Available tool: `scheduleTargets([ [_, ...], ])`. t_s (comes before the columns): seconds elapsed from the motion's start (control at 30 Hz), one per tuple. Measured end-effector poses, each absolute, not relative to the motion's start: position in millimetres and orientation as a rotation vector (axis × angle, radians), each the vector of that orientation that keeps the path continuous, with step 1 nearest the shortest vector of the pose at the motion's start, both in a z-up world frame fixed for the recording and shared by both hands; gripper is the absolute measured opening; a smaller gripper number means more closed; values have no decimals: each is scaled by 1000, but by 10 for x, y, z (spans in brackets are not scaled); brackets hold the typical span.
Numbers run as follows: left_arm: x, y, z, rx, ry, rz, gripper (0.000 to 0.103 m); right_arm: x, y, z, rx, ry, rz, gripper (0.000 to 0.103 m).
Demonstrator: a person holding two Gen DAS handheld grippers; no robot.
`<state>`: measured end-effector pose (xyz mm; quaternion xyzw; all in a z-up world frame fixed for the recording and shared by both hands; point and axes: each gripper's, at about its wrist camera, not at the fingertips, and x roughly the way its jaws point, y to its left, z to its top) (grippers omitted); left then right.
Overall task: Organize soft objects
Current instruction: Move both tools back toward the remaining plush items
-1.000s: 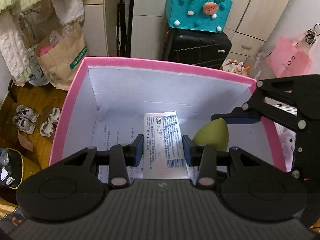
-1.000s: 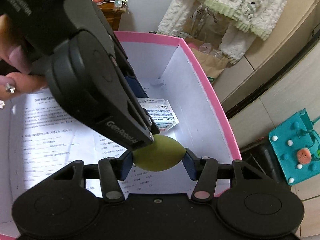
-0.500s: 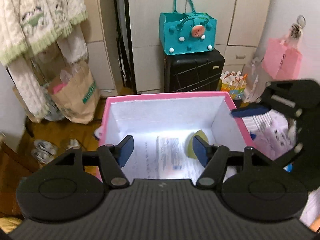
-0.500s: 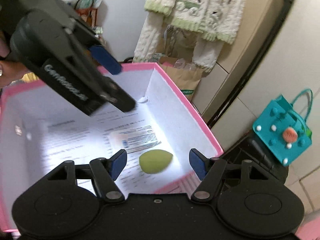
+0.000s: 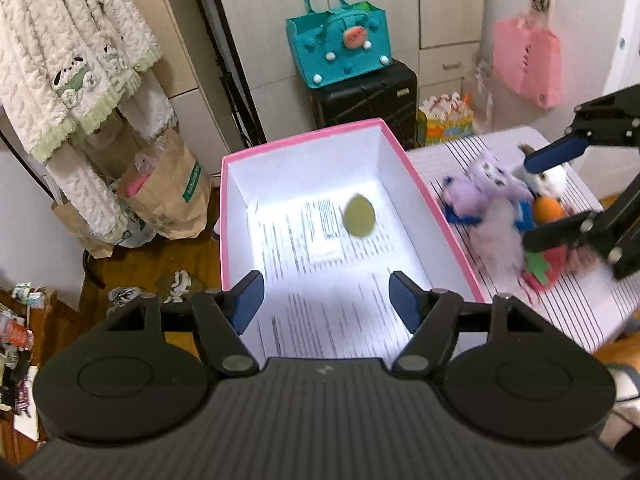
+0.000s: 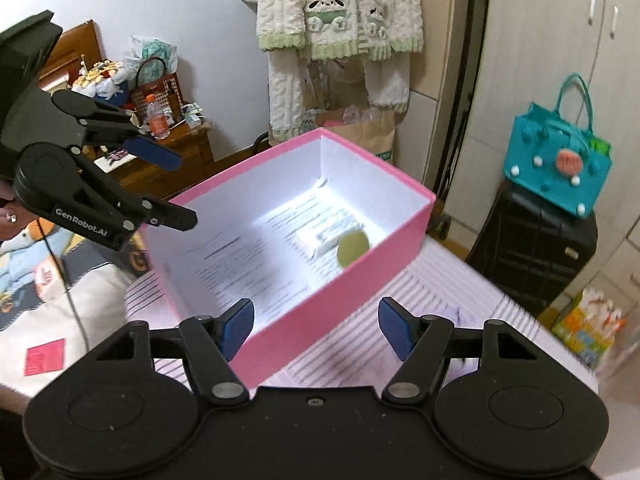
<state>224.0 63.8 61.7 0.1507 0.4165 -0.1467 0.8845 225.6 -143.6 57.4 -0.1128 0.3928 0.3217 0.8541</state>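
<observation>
Both claws hung wide and empty: the left gripper [image 5: 326,300] above the near end of the pink box [image 5: 424,196], the right gripper [image 6: 316,326] over its near corner. Inside, the green sponge egg [image 5: 359,220] lay on printed paper, touching a white packet [image 5: 323,234] whose print was too blurred to read. In the right wrist view the box wall cut off the sponge's lower edge. To the right of the box, a heap of plush toys [image 5: 500,200] sat on a striped sheet [image 5: 580,300], smeared by motion, with the right gripper's fingers covering part of it. Far off, a teal felt bag [image 5: 340,50] rested on a black suitcase [image 5: 366,98].
</observation>
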Motion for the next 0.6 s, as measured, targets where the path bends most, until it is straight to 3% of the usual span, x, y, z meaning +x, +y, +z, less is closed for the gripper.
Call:
scheduleTargets([
  [0.3,1600,496,686,405,825,-369,77,1659,-1778,525,-223,822,652,74],
  [0.6,1204,251,474,414,822,-492,77,1320,-2036,118,-199,864,622,74],
])
